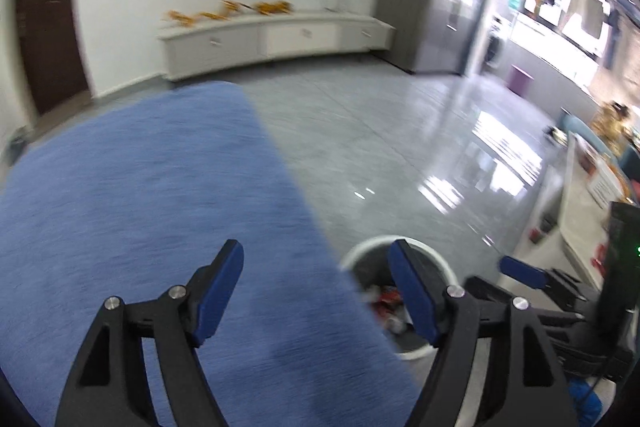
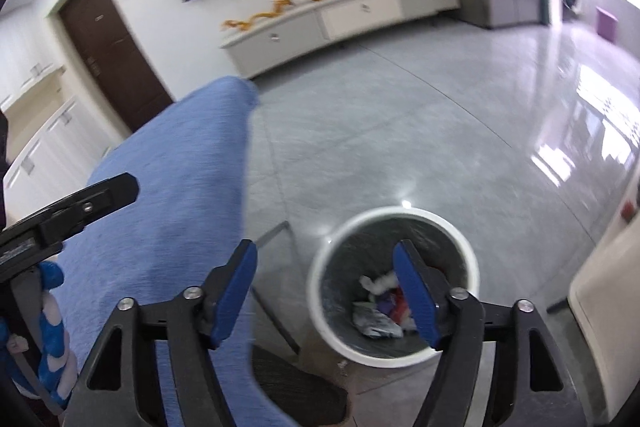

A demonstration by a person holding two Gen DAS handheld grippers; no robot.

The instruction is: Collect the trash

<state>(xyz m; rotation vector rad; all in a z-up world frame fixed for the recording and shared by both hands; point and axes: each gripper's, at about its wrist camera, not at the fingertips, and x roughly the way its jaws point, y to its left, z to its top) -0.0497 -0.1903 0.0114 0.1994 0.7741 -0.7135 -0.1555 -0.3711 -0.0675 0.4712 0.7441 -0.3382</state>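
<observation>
Right wrist view: your right gripper (image 2: 326,291) hangs with its jaws spread wide and empty above a white bin (image 2: 394,227) on the grey floor (image 2: 400,131). Crumpled trash (image 2: 378,319) lies at the bin's bottom. A blue-covered desk (image 2: 168,195) runs along the left. Left wrist view: your left gripper (image 1: 316,291) is also wide open and empty, over the desk's edge beside the bin.

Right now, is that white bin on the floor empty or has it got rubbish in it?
Partly filled. The white bin stands upright, and crumpled wrappers and paper lie at its bottom, well below the rim.
</observation>
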